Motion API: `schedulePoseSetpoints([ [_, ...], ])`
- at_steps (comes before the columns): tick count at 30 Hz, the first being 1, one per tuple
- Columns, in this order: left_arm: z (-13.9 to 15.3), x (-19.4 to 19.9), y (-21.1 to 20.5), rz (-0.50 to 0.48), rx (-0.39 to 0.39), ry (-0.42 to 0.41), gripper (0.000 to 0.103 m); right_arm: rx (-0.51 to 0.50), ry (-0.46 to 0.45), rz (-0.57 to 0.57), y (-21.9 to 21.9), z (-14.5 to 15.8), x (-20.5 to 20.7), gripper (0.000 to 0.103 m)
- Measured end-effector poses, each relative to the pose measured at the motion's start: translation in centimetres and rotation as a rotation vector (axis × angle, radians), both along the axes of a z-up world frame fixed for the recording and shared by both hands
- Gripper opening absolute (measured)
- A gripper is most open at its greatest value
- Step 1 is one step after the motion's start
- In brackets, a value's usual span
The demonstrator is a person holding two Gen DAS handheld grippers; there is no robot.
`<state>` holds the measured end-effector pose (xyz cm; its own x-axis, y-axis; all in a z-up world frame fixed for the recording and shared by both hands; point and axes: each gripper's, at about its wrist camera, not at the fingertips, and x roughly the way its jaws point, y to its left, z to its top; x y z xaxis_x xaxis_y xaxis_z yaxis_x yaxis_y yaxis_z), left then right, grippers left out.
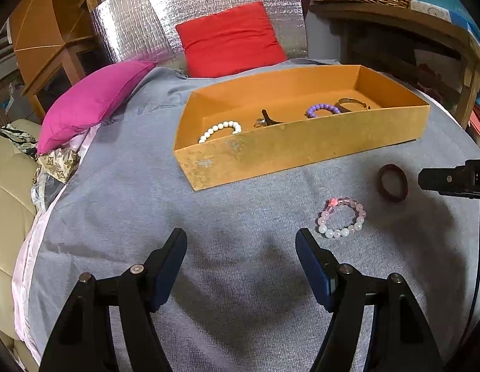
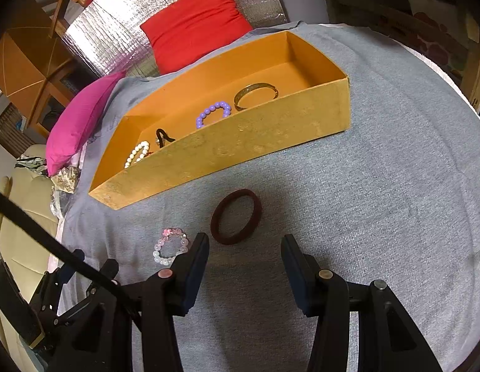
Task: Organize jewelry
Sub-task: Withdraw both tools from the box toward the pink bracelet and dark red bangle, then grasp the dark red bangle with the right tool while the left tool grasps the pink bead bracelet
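- Left wrist view: my left gripper (image 1: 241, 241) hangs over the grey cloth (image 1: 131, 204), fingers apart, nothing between them.
- Right wrist view: my right gripper (image 2: 244, 248) also has its fingers apart and empty, just short of the hair tie (image 2: 236, 216).
- I see the pink bracelet (image 2: 171, 246) on the cloth beside my right gripper's left finger; whether they touch I cannot tell.
- Both pieces lie near the cloth's front edge, outside the tray (image 2: 271, 136).
- Inside the tray I count a white bracelet (image 1: 220, 130), a ring (image 1: 261, 121) with a dark piece beside it, a purple bracelet (image 2: 213, 113) and a gold bangle (image 2: 256, 95).
- Pink cushion (image 1: 94, 99) and red cushion (image 1: 230, 40) sit at the cloth's far edge.
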<state>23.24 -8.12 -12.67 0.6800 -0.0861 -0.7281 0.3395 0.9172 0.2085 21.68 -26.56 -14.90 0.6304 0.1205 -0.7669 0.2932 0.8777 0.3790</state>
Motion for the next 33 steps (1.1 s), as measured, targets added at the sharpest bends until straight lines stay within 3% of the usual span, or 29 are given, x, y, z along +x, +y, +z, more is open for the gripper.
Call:
schedulePoseSetpoints([
  [14, -1.4, 0.3, -0.3, -0.074, -0.083, 0.132, 0.073, -0.028, 0.014, -0.012, -0.5, -0.6, 1.3, 0.049],
  [22, -1.5, 1.3, -0.4, -0.101, -0.21, 0.196, 0.073, -0.099, 0.065, -0.007, 0.2, -1.9, 3.7, 0.045],
  [26, -1.9, 1.7, -0.9, -0.117, -0.235, 0.228, 0.073, -0.202, 0.074, 0.008, 0.6, -2.4, 4.7, 0.024],
  [29, -2.0, 1.7, -1.2, -0.129, -0.259, 0.238, 0.073, -0.221, 0.072, 0.008, 0.3, -2.4, 4.7, 0.009],
  [33, -2.0, 1.9, -1.6, -0.149, -0.285, 0.249, 0.07, -0.223, 0.07, -0.004, -0.4, -2.1, 4.1, 0.008],
])
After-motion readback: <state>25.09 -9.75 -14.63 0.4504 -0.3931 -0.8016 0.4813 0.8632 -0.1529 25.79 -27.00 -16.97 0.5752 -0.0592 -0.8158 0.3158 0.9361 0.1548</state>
